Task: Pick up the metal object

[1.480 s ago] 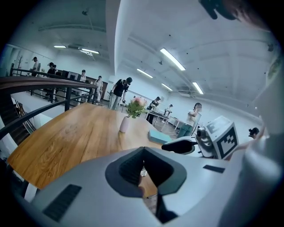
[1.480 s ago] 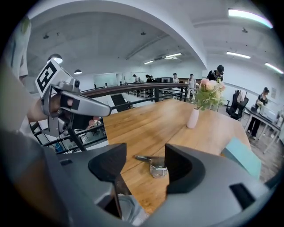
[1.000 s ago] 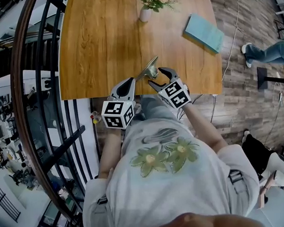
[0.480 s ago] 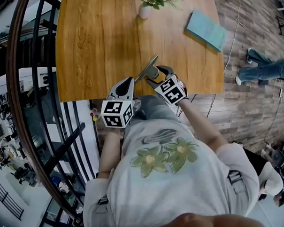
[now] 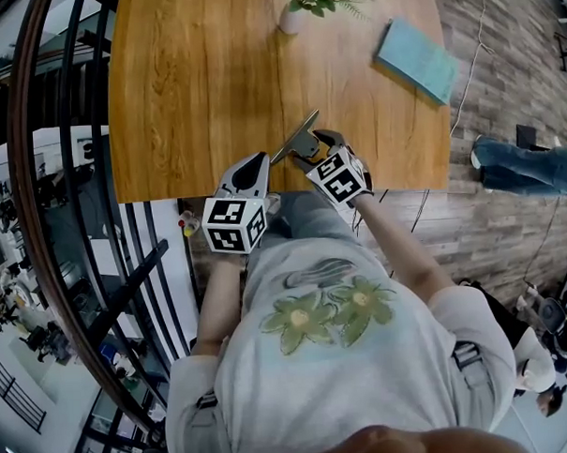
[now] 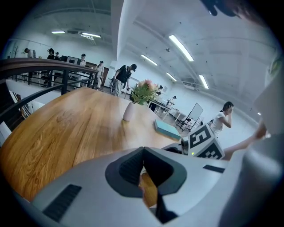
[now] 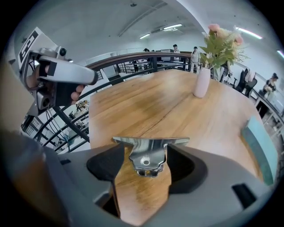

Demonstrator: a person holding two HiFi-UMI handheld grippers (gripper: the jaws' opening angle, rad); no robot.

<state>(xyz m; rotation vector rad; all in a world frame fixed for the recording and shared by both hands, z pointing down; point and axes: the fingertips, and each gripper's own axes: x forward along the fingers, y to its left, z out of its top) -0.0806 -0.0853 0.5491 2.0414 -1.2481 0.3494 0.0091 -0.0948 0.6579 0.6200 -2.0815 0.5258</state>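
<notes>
The metal object (image 5: 295, 137) is a shiny flat piece with a wide straight blade and a short tab with a hole. My right gripper (image 5: 308, 155) is shut on that tab over the near edge of the wooden table (image 5: 193, 84). In the right gripper view the metal object (image 7: 150, 154) sits between the two dark pads, with its blade pointing away from me. My left gripper (image 5: 256, 167) is at the table's front edge, just left of the right one, and its jaws (image 6: 143, 155) are shut on nothing.
A white vase with flowers (image 5: 292, 17) stands at the far middle of the table, and a teal book (image 5: 415, 57) lies at the far right. A dark curved railing (image 5: 40, 231) runs along the left. People move about on the wood floor to the right.
The right gripper has edged slightly left and forward, still holding the metal object. The left gripper has stayed put. A person on the floor at the right has walked on.
</notes>
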